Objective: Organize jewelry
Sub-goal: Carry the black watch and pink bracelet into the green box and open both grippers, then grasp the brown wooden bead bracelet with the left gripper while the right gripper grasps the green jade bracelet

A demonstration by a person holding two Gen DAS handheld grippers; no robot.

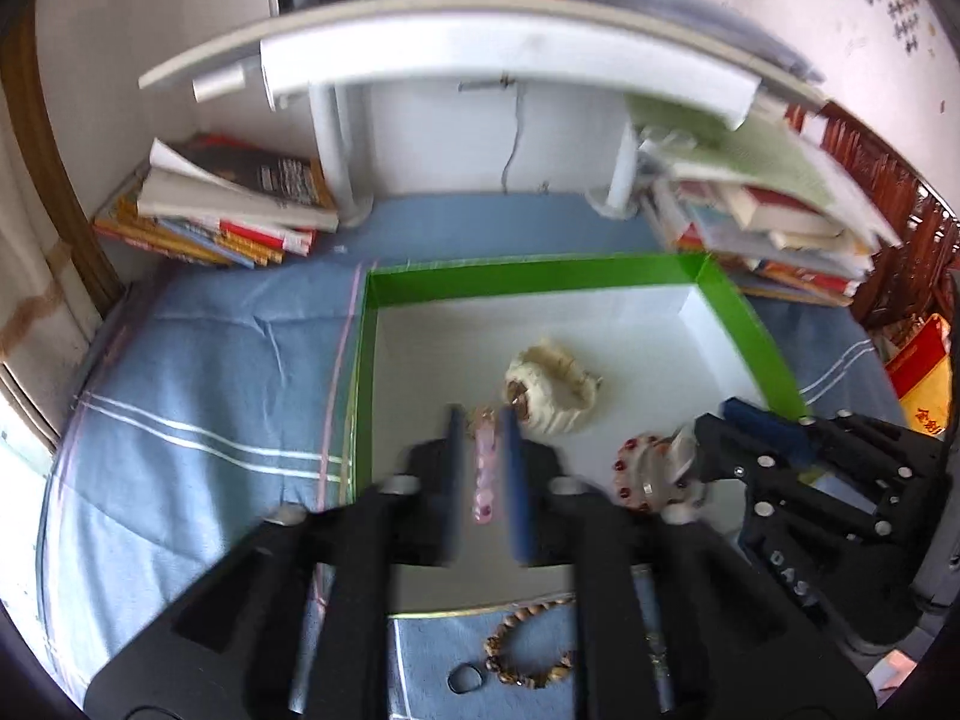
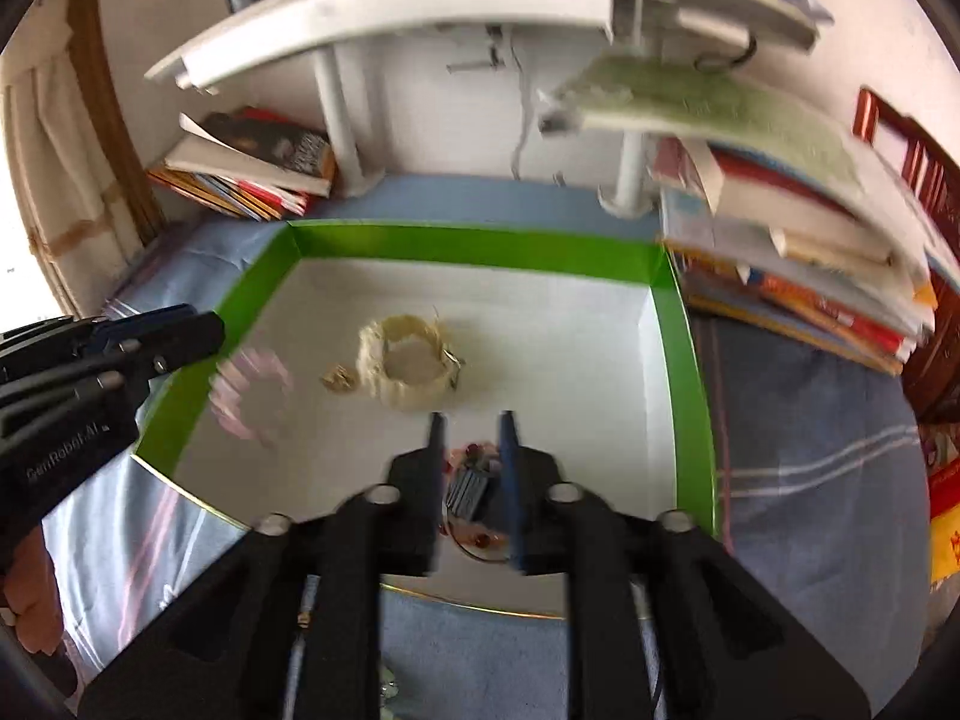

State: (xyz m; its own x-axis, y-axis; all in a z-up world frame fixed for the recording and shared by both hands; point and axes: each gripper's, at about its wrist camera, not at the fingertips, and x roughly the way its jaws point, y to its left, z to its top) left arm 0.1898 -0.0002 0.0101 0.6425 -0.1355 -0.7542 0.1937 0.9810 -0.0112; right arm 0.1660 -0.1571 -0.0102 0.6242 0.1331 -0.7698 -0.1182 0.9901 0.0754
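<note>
My left tongs [image 1: 485, 474] pinch the pink bracelet [image 1: 485, 468] edge-on, its long axis running along the fingers, above the green box's [image 1: 528, 282] floor. My right tongs [image 2: 470, 474] — nearer the cream bracelet [image 2: 408, 366] — grip a red-beaded piece [image 2: 474, 480].

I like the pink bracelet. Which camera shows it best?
The left wrist view: the pink bracelet hangs edge-on between the left tool's fingers, close and fairly sharp. The right wrist view shows its whole ring, but smeared by blur, over the green box.
</note>
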